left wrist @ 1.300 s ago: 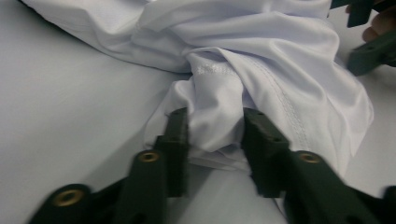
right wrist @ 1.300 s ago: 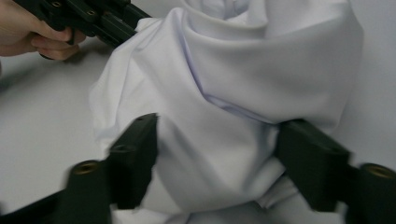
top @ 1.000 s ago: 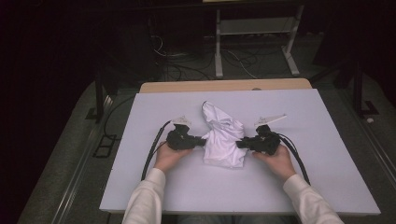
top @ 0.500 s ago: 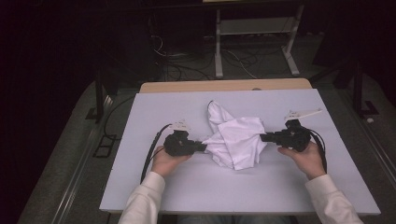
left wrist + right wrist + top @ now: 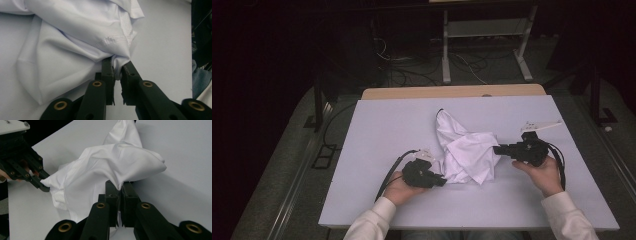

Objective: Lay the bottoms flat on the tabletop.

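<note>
A crumpled white cloth [image 5: 467,152] lies in the middle of the white table top [image 5: 377,125], with one pointed end reaching toward the far side. My left gripper [image 5: 443,181] is at the cloth's near left corner. In the left gripper view a bunched fold of the cloth [image 5: 75,37] sits between the tips of the left gripper [image 5: 117,67]; the jaws have just been opening a little, and the pads still touch the fold. My right gripper [image 5: 496,149] is shut on the cloth's right corner. The right gripper view shows the cloth [image 5: 112,165] pinched in the right gripper [image 5: 121,186], with the left gripper [image 5: 43,185] beyond.
A strip of the wooden table [image 5: 452,92] shows beyond the white top. Behind it on the dark floor stand a metal frame [image 5: 482,35] and loose cables [image 5: 412,65]. Each gripper's cable trails back over the table toward the person.
The right gripper has pulled its corner out to the right. The left gripper has drawn its corner toward the near edge. The cloth is spread wider between them.
</note>
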A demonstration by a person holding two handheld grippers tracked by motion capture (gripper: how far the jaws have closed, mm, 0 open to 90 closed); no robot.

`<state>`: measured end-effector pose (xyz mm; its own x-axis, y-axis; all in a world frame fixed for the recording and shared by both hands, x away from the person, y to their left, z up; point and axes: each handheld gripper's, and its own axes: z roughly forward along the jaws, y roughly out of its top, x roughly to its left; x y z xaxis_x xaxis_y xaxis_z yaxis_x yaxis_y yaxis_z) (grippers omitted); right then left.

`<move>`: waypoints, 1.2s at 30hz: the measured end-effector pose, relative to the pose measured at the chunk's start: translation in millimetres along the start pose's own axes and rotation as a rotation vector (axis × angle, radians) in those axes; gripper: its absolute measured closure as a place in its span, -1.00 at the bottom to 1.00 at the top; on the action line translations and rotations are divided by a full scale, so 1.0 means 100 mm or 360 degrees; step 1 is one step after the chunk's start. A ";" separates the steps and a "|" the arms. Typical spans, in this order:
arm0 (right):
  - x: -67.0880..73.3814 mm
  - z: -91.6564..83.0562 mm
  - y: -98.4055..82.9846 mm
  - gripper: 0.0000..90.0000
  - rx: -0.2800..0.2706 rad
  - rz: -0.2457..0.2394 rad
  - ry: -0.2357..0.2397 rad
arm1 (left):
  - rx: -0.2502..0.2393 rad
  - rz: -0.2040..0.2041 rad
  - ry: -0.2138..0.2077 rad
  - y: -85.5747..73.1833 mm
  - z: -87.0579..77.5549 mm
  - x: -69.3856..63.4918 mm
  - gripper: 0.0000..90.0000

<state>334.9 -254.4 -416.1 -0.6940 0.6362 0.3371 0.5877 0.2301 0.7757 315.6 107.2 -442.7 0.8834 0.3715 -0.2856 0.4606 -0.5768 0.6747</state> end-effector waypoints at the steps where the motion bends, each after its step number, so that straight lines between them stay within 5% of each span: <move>1: 0.00 -0.01 -0.01 0.88 0.0001 0.0007 -0.0003 | -0.0024 -0.0006 0.0008 0.00 -0.03 0.01 0.58; 6: -0.01 -0.01 -0.02 0.88 -0.0012 0.0005 0.0006 | -0.0184 -0.0037 0.0133 0.06 -0.24 0.05 -0.02; 9: 0.00 0.00 -0.01 0.88 -0.0014 -0.0008 0.0012 | -0.0254 -0.0084 0.0126 0.13 -0.32 0.12 -0.23; 13: 0.02 0.00 0.00 0.88 -0.0033 -0.0011 0.0030 | -0.0291 -0.0058 0.0125 0.32 -0.33 0.20 -0.40; 20: 0.07 -0.02 0.08 0.87 -0.0079 -0.0040 0.0090 | -0.0293 0.0018 0.0085 0.74 -0.12 0.32 -0.44; 28: 0.15 0.03 0.14 0.87 -0.0078 -0.0102 0.0178 | -0.0293 -0.0004 0.0040 0.99 0.19 0.56 -0.42; 33: 0.17 0.08 0.14 0.87 -0.0051 -0.0109 0.0211 | -0.0247 0.0026 -0.0026 1.12 0.33 0.59 -0.29; 36: 0.20 0.11 0.14 0.87 -0.0034 -0.0130 0.0221 | -0.0174 0.0000 -0.0013 1.18 0.42 0.60 -0.02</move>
<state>334.0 -230.7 -404.4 -0.7906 0.5080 0.3419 0.5192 0.2602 0.8141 426.7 31.4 -408.7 0.8844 0.3651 -0.2908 0.4488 -0.4936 0.7450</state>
